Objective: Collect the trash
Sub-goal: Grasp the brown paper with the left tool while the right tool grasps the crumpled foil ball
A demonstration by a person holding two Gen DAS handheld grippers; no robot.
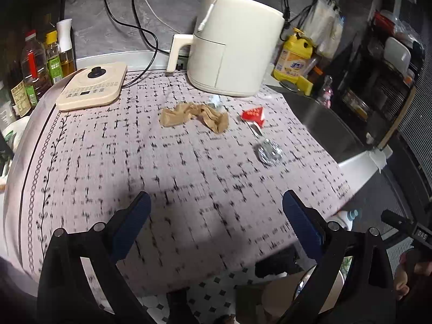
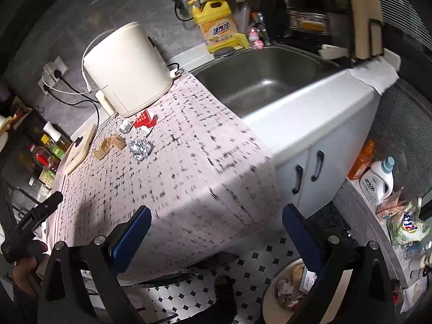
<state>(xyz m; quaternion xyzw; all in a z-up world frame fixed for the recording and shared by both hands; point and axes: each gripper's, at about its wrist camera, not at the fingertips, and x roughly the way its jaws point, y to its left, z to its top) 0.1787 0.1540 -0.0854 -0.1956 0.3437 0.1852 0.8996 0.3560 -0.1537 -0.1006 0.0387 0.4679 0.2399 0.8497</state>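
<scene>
On the patterned tablecloth (image 1: 108, 162) lie a crumpled brown paper (image 1: 194, 116), a red packet (image 1: 253, 115) and a crumpled foil ball (image 1: 268, 152). In the right wrist view the brown paper (image 2: 109, 145), red packet (image 2: 144, 120), foil ball (image 2: 140, 148) and a small white scrap (image 2: 125, 127) lie near the air fryer. My left gripper (image 1: 216, 226) is open and empty over the table's near part. My right gripper (image 2: 216, 235) is open and empty, off the table's front edge. A round bin (image 2: 291, 289) with trash in it stands on the floor below.
A cream air fryer (image 1: 235, 46) stands at the back, an induction cooker (image 1: 93, 86) at back left, oil bottles (image 1: 35, 62) beyond it. A sink (image 2: 264, 78) lies right of the table, with a yellow detergent jug (image 2: 216, 24). Bottles (image 2: 378, 178) stand on the floor.
</scene>
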